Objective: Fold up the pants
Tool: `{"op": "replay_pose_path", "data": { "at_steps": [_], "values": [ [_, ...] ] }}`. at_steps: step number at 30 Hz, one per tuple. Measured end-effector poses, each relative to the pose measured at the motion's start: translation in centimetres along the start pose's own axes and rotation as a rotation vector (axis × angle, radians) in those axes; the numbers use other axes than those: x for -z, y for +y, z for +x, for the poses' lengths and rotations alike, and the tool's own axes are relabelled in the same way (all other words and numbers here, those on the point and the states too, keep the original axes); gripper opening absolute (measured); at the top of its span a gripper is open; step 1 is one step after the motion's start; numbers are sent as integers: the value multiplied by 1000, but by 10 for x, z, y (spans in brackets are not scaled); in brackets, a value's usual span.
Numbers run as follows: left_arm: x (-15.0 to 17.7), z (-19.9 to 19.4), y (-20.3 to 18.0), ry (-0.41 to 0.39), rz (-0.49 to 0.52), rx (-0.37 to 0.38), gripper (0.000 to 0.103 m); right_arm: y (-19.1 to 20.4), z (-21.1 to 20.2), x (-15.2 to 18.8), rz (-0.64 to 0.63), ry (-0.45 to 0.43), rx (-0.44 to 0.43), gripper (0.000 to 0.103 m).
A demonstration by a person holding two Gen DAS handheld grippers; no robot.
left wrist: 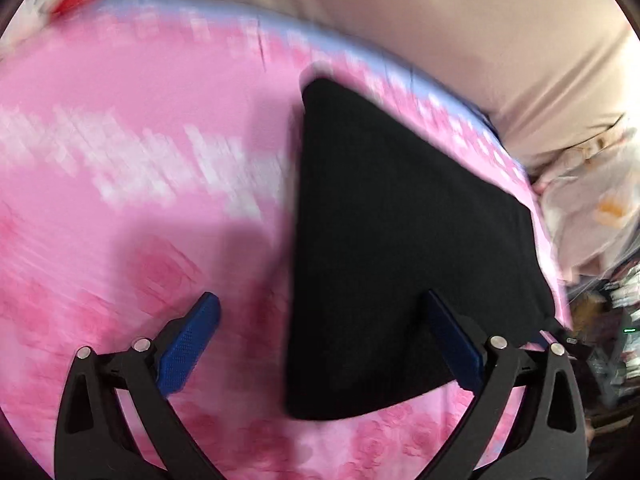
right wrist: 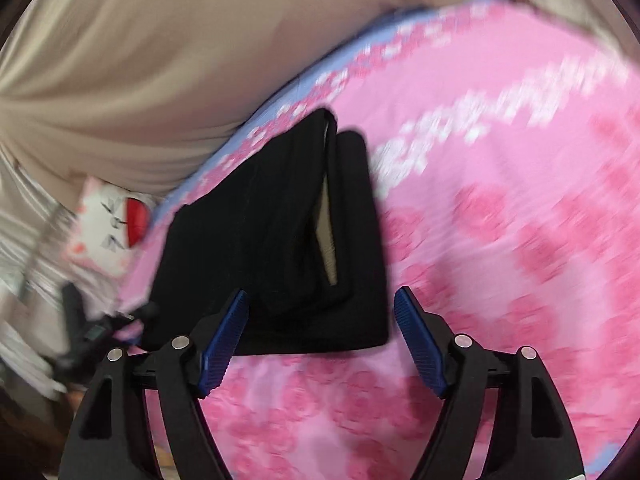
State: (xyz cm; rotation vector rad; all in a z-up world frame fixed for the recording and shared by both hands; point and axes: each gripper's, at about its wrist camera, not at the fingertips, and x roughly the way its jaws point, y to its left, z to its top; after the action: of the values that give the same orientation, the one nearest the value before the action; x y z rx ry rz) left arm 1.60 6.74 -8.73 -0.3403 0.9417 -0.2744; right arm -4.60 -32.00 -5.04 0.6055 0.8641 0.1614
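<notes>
The black pants lie folded into a compact stack on the pink floral bed sheet, close to its blue-trimmed edge. My left gripper hovers open over the stack's left edge. One blue finger is above the sheet, the other above the black cloth, and nothing is held. In the right wrist view the folded pants show layered edges with a pale lining in a slit. My right gripper stands open at the near end of the stack, and its pads do not press the cloth.
Beige draped fabric rises beyond the sheet's blue edge. A white cushion with red and pink print lies past the bed's left side in the right wrist view. Pale bundled cloth and dark clutter sit off the bed's right side.
</notes>
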Motion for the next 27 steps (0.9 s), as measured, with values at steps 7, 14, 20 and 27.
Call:
{"op": "replay_pose_path", "data": {
  "at_steps": [7, 14, 20, 27],
  "values": [
    [-3, 13, -39, 49, 145, 66, 49, 12, 9, -12, 21, -28, -72, 37],
    [0, -53, -20, 91, 154, 155, 31, 51, -23, 23, -72, 29, -122, 36],
    [41, -33, -2, 105, 128, -42, 89, 22, -12, 41, -11, 54, -7, 62],
    [20, -36, -31, 12, 240, -183, 98, 24, 16, 22, 14, 81, -46, 74]
  ]
}}
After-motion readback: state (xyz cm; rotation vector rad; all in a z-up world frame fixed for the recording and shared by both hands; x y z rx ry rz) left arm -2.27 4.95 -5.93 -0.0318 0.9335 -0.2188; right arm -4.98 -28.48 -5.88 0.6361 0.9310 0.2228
